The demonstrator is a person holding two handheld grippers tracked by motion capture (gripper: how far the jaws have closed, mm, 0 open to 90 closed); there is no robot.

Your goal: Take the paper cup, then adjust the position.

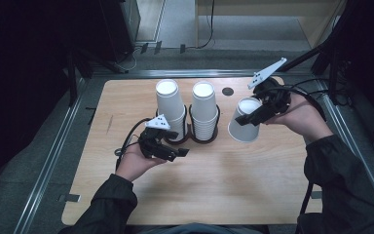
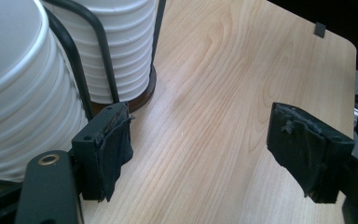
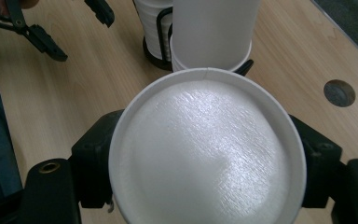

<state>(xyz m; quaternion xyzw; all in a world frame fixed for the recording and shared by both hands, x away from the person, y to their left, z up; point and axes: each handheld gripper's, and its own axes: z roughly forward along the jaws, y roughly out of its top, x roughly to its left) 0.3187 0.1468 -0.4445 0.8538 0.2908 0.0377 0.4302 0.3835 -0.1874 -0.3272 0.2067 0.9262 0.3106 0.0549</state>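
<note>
While the right gripper (image 1: pixel 250 119) clamps a single white paper cup (image 1: pixel 246 127) upside down, bottom toward its camera, the cup hangs tilted above the light wooden table (image 1: pixel 209 180), just right of two white cup stacks in black wire holders (image 1: pixel 191 111). Left gripper (image 1: pixel 180 154) sits low in front of the left stack, jaws wide apart, nothing between them.

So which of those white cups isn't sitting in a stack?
The lone cup clamped upside down in the right tool, right of both stacks. The other cups sit nested in two black racks.
</note>
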